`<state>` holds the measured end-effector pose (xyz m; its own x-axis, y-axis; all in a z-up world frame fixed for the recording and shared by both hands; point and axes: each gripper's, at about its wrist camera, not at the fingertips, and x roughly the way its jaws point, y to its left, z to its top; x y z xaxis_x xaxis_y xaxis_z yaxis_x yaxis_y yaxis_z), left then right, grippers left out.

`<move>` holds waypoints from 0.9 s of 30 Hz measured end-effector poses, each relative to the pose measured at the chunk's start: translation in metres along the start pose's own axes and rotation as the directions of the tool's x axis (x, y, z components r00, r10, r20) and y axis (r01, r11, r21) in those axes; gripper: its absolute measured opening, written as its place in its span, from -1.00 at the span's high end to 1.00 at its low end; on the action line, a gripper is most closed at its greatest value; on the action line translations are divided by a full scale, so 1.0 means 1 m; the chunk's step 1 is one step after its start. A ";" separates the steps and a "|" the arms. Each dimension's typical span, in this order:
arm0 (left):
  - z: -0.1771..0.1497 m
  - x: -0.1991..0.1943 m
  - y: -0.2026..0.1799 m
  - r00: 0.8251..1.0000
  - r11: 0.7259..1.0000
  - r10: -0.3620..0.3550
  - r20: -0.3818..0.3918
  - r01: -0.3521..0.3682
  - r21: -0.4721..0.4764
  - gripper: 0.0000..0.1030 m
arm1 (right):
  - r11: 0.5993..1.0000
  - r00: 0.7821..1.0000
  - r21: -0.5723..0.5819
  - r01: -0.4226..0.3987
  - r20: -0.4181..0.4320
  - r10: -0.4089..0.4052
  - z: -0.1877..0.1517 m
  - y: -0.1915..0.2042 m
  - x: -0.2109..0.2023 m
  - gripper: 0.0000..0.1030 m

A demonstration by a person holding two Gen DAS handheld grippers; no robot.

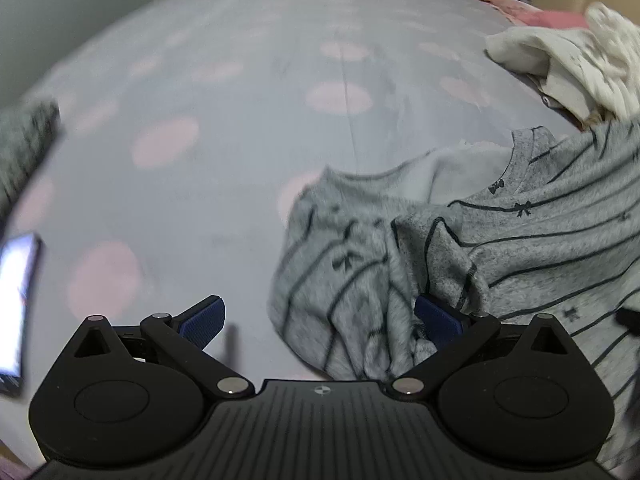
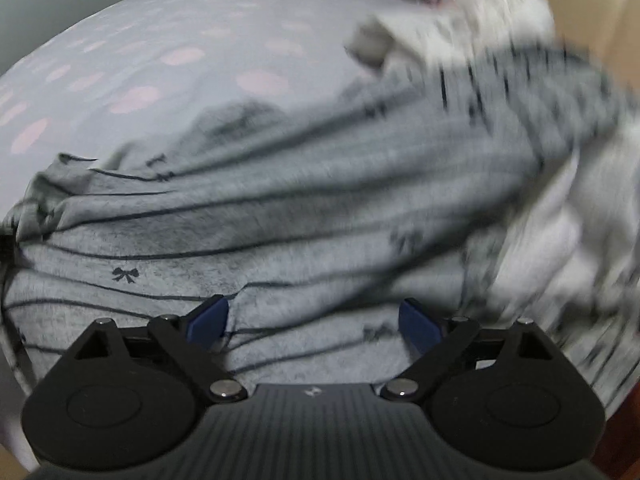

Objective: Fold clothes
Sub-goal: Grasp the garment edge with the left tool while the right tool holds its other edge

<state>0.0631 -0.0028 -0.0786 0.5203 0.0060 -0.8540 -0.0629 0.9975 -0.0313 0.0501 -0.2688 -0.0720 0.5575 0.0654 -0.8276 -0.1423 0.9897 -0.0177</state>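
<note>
Right tongs (image 2: 314, 322) gape over the blurred striped shirt (image 2: 280, 216).

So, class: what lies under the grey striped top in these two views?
The grey striped top rests crumpled on the lilac bedsheet with pink spots. Behind it sits a pile of white clothes. Whatever lies beneath its bunched folds is covered.

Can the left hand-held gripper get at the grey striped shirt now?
Probably yes: the left hand-held gripper stands open, and the grey striped shirt with bow prints already lies bunched by its right pad, nothing covering it.
</note>
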 end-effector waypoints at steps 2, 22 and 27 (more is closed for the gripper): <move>0.001 0.005 0.006 0.999 0.997 -0.046 -0.028 0.044 -0.058 -0.92 | 0.993 0.999 0.109 -0.044 -0.017 0.046 -0.003 -0.011 0.008 -0.84; 0.024 -0.087 0.016 0.908 0.961 -0.277 0.314 0.268 0.071 0.71 | 0.941 0.912 -0.101 -0.324 0.231 0.339 0.020 0.059 -0.060 0.75; 0.036 -0.135 0.040 0.859 0.979 -0.193 0.473 0.199 0.039 0.73 | 0.874 0.831 -0.189 -0.448 0.273 0.485 0.027 0.086 -0.091 0.75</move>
<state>0.0209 0.0391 0.0546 0.8624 -0.1545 -0.4820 0.0749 0.9808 -0.1803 0.0095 -0.1863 0.0168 0.6171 0.5693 -0.5432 -0.5291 0.8112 0.2491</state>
